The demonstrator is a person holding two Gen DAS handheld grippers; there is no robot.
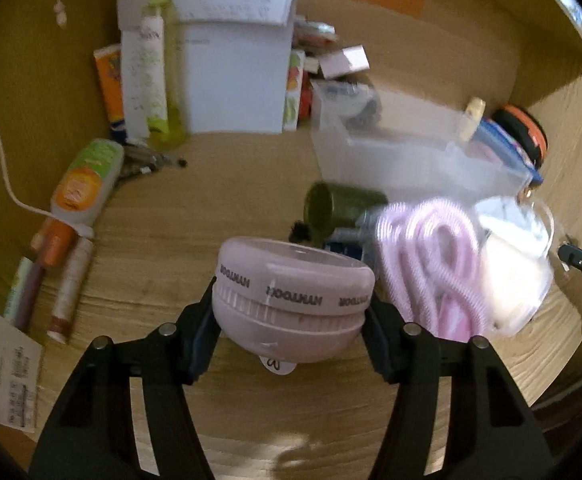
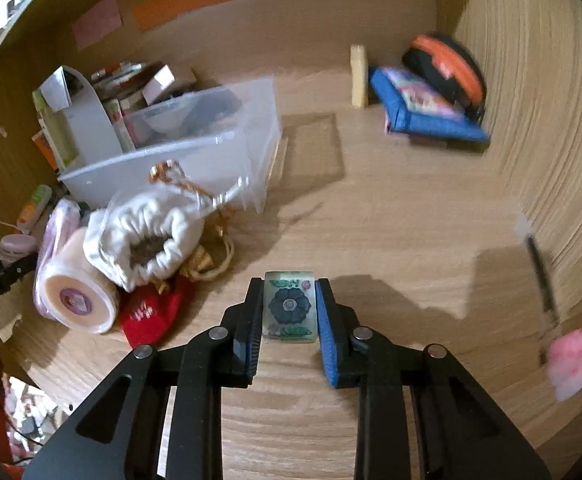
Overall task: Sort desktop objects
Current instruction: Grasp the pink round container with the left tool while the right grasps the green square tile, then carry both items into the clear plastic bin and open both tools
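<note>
My left gripper (image 1: pixel 291 312) is shut on a round pink case (image 1: pixel 291 300) with dark lettering on its band, held above the wooden desk (image 1: pixel 163 264). My right gripper (image 2: pixel 289 308) is shut on a small greenish mahjong tile (image 2: pixel 289 306) with a dark flower pattern, held over the desk (image 2: pixel 391 240). The pink case also shows small at the far left of the right wrist view (image 2: pixel 17 246). A clear plastic bin (image 2: pixel 195 152) stands behind the clutter; it also shows in the left wrist view (image 1: pixel 411 152).
Left wrist view: coiled pink cable (image 1: pixel 431 268), dark green cylinder (image 1: pixel 339 210), tubes (image 1: pixel 87 184), white boxes (image 1: pixel 235 60). Right wrist view: white drawstring pouch (image 2: pixel 143 232), tape roll (image 2: pixel 75 300), red cloth (image 2: pixel 155 316), blue book (image 2: pixel 423 108), orange-black disc (image 2: pixel 447 68), pink fluffy charm (image 2: pixel 571 360), desk side wall (image 2: pixel 551 120).
</note>
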